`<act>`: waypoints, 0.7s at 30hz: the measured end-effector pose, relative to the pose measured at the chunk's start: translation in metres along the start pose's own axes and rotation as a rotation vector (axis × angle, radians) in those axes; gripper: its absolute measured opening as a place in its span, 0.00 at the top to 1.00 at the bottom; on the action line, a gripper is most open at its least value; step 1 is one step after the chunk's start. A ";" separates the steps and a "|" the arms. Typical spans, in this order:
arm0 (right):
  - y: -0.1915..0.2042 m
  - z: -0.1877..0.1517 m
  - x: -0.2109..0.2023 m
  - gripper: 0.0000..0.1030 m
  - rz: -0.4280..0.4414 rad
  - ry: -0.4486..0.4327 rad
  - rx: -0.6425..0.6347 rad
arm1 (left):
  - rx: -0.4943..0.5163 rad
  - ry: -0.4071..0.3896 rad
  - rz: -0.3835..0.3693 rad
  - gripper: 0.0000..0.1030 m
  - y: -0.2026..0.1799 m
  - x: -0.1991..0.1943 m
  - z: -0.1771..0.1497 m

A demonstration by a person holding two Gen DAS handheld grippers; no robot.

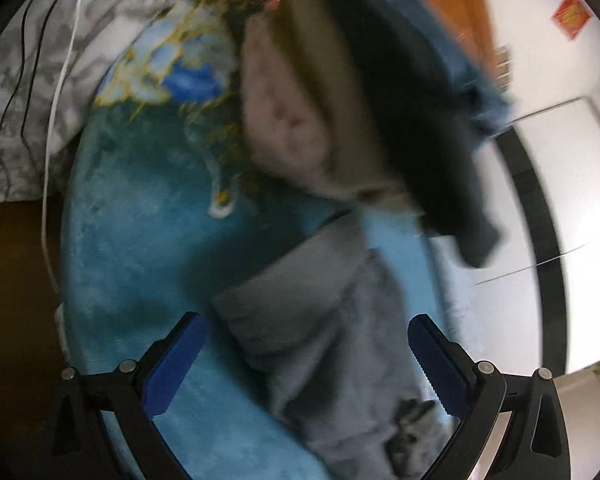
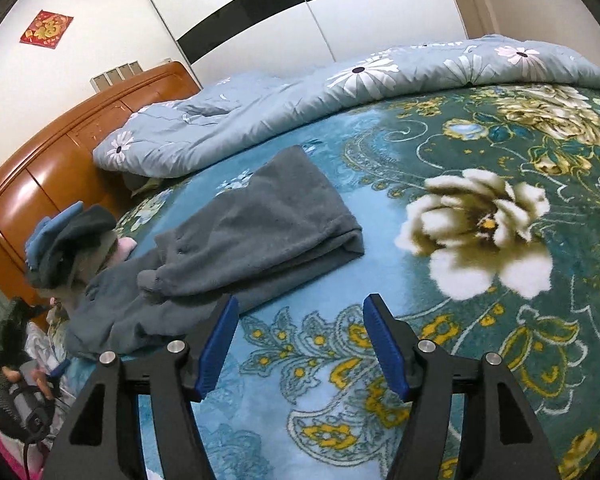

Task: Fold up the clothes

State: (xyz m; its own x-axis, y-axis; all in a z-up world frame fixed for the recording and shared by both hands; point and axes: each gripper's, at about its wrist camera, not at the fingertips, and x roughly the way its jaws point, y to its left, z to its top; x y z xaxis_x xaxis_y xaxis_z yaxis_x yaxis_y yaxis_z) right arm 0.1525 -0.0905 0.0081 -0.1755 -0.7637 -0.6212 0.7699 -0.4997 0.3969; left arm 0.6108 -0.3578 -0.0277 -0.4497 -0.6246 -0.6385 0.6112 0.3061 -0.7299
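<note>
A grey fleece garment (image 2: 260, 232) lies partly folded on the teal flowered blanket (image 2: 480, 140); its near end is rumpled toward the left. In the left wrist view the same grey garment (image 1: 332, 320) lies between and beyond my left gripper's (image 1: 306, 324) open blue pads, which hover just above it, empty. My right gripper (image 2: 298, 304) is open and empty, low over the blanket, just in front of the garment's near edge. A stack of folded clothes (image 2: 68, 240) sits at the bed's left edge; it also shows blurred in the left wrist view (image 1: 360, 92).
A light blue daisy quilt (image 2: 340, 92) is bunched along the far side of the bed. An orange wooden headboard (image 2: 60, 168) stands at left. A grey patterned pillow (image 1: 40, 80) and a white cable (image 1: 56, 140) lie beside the blanket. White wardrobe doors (image 2: 320, 12) are behind.
</note>
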 end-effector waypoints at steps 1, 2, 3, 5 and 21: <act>0.001 -0.001 0.001 0.35 0.004 0.004 -0.002 | -0.015 0.022 0.014 0.00 0.003 0.009 0.001; 0.002 -0.002 0.001 0.35 0.007 0.008 -0.008 | -0.030 0.043 0.028 0.00 0.006 0.018 0.001; 0.003 -0.003 0.001 0.35 0.009 0.011 -0.013 | -0.044 0.065 0.042 0.00 0.009 0.026 0.002; 0.004 -0.005 0.003 0.35 0.008 0.019 -0.019 | -0.033 0.049 0.026 0.01 0.006 0.028 0.005; -0.011 -0.015 0.007 0.35 0.038 0.031 0.032 | 0.193 -0.042 -0.003 0.80 -0.031 0.013 0.003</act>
State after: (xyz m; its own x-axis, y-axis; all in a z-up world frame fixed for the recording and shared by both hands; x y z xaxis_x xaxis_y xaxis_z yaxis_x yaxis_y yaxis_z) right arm 0.1523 -0.0843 -0.0106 -0.1275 -0.7697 -0.6256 0.7556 -0.4840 0.4415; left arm 0.5881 -0.3779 -0.0128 -0.4261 -0.6562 -0.6228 0.7252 0.1638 -0.6687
